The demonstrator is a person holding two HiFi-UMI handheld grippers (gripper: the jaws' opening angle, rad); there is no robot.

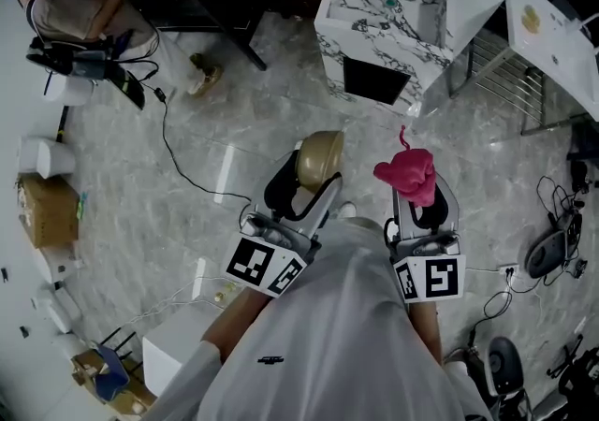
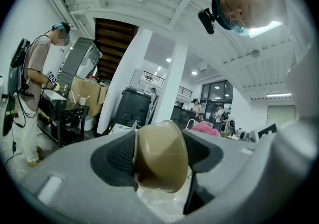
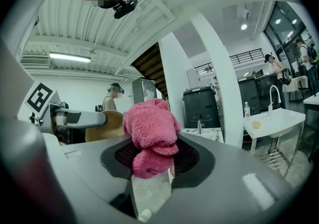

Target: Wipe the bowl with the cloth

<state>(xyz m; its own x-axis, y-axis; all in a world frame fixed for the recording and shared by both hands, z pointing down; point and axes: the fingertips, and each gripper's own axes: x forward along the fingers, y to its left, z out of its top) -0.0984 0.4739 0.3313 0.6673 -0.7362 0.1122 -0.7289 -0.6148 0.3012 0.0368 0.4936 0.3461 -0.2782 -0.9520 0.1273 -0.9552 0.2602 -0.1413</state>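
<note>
A rounded, glossy tan bowl [image 1: 320, 157] is clamped by its rim in the left hand-held gripper [image 1: 304, 187]. A bunched pink terry cloth [image 1: 408, 174] is pinched in the right hand-held gripper [image 1: 419, 204]. Both are held in the air above the grey marbled floor [image 1: 187, 148], near each other but apart. Wiping seems not yet begun; next, the cloth must be brought against the bowl's surface.

No legible text, numbers or brands; only square coded markers on the left cube [image 1: 265, 265] and right cube [image 1: 429, 279] behind the fingers [image 2: 70, 183], plus a tiny unreadable shirt mark [image 1: 271, 359].
</note>
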